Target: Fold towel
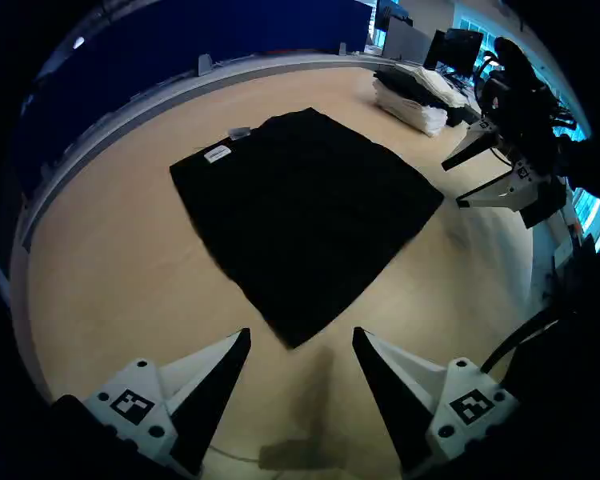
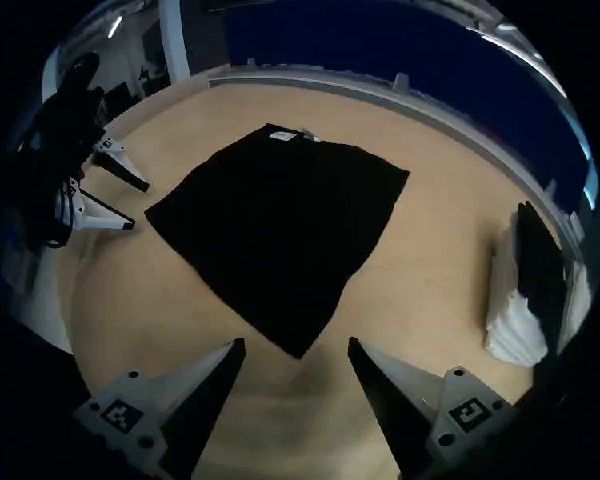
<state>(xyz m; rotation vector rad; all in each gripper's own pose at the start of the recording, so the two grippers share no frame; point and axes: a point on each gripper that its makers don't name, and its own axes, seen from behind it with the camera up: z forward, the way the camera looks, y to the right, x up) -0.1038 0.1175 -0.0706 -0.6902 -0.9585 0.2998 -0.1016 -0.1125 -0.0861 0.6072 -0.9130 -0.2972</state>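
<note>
A black towel [image 1: 304,212] lies spread flat on the light wooden table, with a small white tag [image 1: 217,154] at its far left corner. My left gripper [image 1: 302,368] hovers open just short of the towel's near corner, nothing between its fingers. In the left gripper view the right gripper [image 1: 452,184] shows at the far right, open, held in a black-gloved hand. In the right gripper view the same towel [image 2: 280,220] points a corner toward my open right gripper [image 2: 296,372], and the left gripper [image 2: 136,204] shows at the far left.
A stack of folded white and black towels [image 1: 416,96] sits at the table's far end, seen at the right edge [image 2: 532,296] in the right gripper view. A blue partition [image 1: 220,40] runs behind the table edge. Monitors [image 1: 460,48] stand beyond.
</note>
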